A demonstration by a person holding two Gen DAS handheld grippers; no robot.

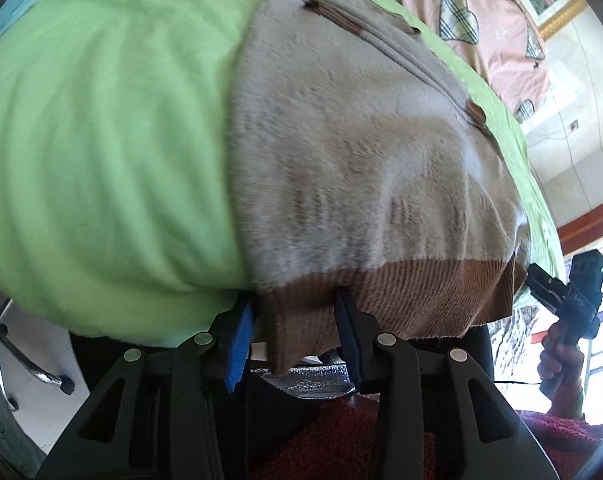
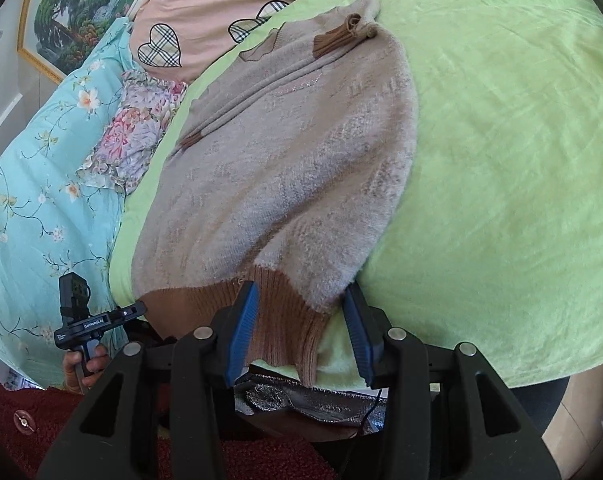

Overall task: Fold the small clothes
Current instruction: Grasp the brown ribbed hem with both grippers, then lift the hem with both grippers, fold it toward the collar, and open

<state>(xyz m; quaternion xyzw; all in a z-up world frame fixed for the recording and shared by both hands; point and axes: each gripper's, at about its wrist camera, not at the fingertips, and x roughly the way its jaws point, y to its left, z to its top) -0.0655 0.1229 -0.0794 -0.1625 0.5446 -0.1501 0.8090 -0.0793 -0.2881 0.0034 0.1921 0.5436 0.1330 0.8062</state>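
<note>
Two grippers meet the near edge of one beige sweater [image 2: 285, 168], which lies flat on a green blanket [image 2: 501, 160] with its brown ribbed hem [image 2: 277, 320] hanging toward the cameras. Left gripper [image 1: 297, 332] stands with its jaws partly spread, the hem's left corner between its two blue pads; in that blurred view it cannot be told whether the pads press the knit. Right gripper [image 2: 301, 328] is likewise half spread astride the hem's right corner, one pad lying against the ribbing, the other standing clear of it over the blanket's edge.

One sleeve is folded across the sweater's chest, its brown cuff [image 2: 337, 38] resting at the far end near the collar. One brown patch [image 1: 475, 114] shows along the sweater's right side in the left wrist view.

Beyond the blanket lie three other cloths: one pink sheet [image 2: 221, 4] printed with plaid hearts at the far left, one turquoise floral quilt [image 2: 41, 184] along the left, and one ruffled flowered pillow [image 2: 137, 132] between quilt and blanket. One framed landscape painting [image 2: 73, 4] hangs on the far wall. One hand [image 1: 557, 364] grips the right gripper's handle, and a dark red sleeve [image 2: 29, 408] fills the near corner. One chair base with a castor [image 1: 49, 376] stands on the floor at near left.
</note>
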